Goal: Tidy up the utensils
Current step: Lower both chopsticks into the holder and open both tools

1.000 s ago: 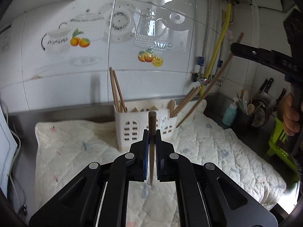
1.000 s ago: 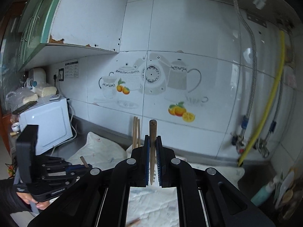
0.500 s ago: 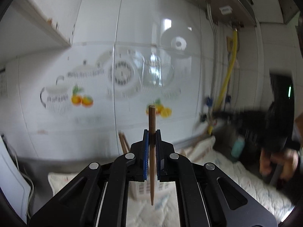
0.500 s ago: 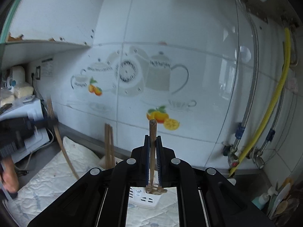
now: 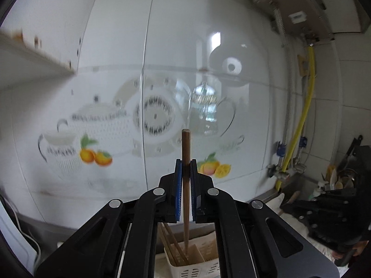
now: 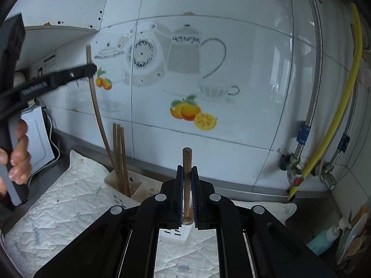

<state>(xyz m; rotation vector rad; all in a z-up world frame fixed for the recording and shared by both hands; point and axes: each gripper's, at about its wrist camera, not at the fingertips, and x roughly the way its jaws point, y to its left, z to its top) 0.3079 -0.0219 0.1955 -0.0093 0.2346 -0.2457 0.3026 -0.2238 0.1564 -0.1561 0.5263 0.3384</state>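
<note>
two upright brown chopsticks (image 5: pixel 186 185) (image 6: pixel 187 185) above the white slotted holder (image 5: pixel 197 264).

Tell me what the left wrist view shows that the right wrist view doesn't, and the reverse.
Left only: the lower end of the chopstick in the left gripper reaching into the white holder, beside other chopsticks; a water heater.
Right only: the quilted mat, a power strip, the right gripper shut on its own stick, and the left hand.
Both: the tiled teapot wall, the yellow hose, the holder.
</note>
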